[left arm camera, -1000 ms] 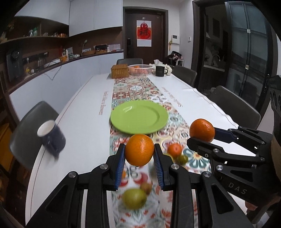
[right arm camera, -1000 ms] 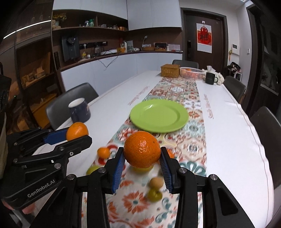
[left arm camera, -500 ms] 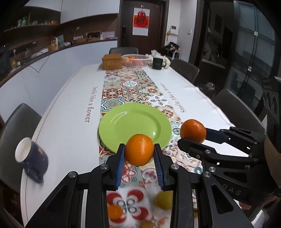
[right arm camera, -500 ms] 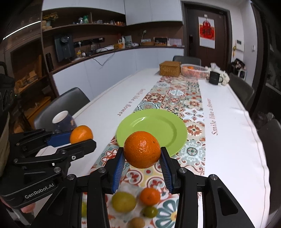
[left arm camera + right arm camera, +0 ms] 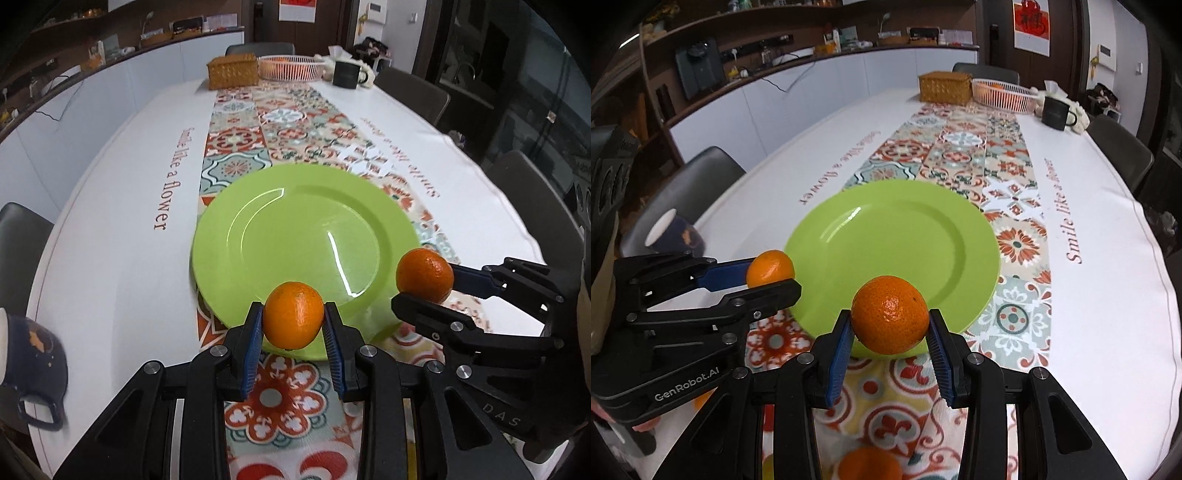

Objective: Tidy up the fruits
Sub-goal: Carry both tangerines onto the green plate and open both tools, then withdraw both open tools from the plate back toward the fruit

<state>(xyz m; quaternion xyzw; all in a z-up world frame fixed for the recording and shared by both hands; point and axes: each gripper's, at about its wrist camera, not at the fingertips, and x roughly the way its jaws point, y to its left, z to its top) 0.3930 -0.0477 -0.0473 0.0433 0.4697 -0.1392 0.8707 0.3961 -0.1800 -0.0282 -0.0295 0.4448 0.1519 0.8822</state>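
Observation:
My left gripper (image 5: 293, 332) is shut on an orange (image 5: 293, 319) and holds it over the near rim of the green plate (image 5: 295, 236). My right gripper (image 5: 890, 332) is shut on a second orange (image 5: 889, 314), also over the plate's (image 5: 897, 240) near edge. In the left wrist view the right gripper (image 5: 432, 291) with its orange (image 5: 424, 276) hangs by the plate's right rim. In the right wrist view the left gripper (image 5: 775, 277) with its orange (image 5: 770, 267) is at the plate's left rim. Another orange fruit (image 5: 870, 463) lies on the runner below.
A dark blue mug (image 5: 31, 365) stands at the table's left edge, also in the right wrist view (image 5: 674, 234). At the far end stand a wicker box (image 5: 232, 70), a white basket (image 5: 290, 67) and a black mug (image 5: 346, 74). Chairs surround the table.
Both grippers have moved forward with their oranges, from above the loose fruits to the plate's near edge. The plate now looms larger and the loose fruits have dropped mostly out of view.

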